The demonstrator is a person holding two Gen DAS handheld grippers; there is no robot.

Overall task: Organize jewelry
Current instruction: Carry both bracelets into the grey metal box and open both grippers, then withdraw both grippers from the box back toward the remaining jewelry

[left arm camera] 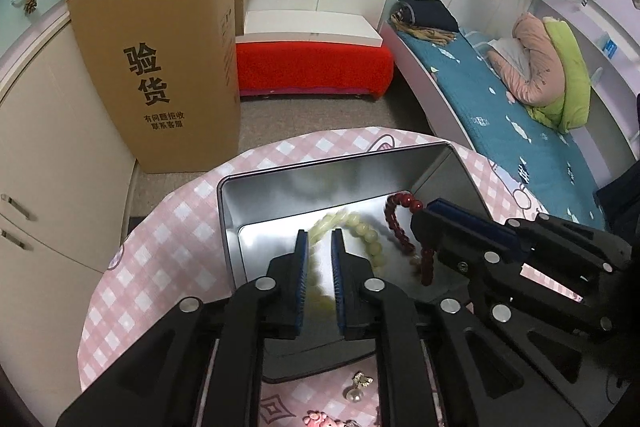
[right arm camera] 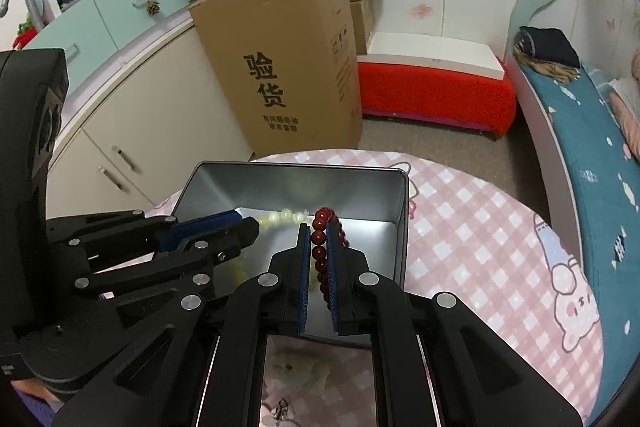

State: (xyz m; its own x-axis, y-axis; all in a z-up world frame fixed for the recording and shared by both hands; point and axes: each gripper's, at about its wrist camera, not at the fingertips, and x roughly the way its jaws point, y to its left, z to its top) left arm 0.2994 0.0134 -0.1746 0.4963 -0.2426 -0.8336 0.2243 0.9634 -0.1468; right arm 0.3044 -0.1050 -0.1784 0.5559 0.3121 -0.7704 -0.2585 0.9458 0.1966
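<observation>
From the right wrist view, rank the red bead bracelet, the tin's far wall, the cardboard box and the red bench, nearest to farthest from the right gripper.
1. Red bead bracelet, between the right gripper fingers.
2. Tin's far wall, just beyond.
3. Cardboard box, on the floor, ahead-left.
4. Red bench, behind, right.

Shiny metal tin (left arm camera: 280,199), glossy red beads (right arm camera: 319,251), matt cardboard box (left arm camera: 160,67).

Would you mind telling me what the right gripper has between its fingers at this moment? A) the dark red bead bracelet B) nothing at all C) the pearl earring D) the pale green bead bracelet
A: in the right wrist view the right gripper is closed on the dark red bead bracelet over the metal tin, while the pale green bead bracelet sits between the left gripper fingers.
</observation>
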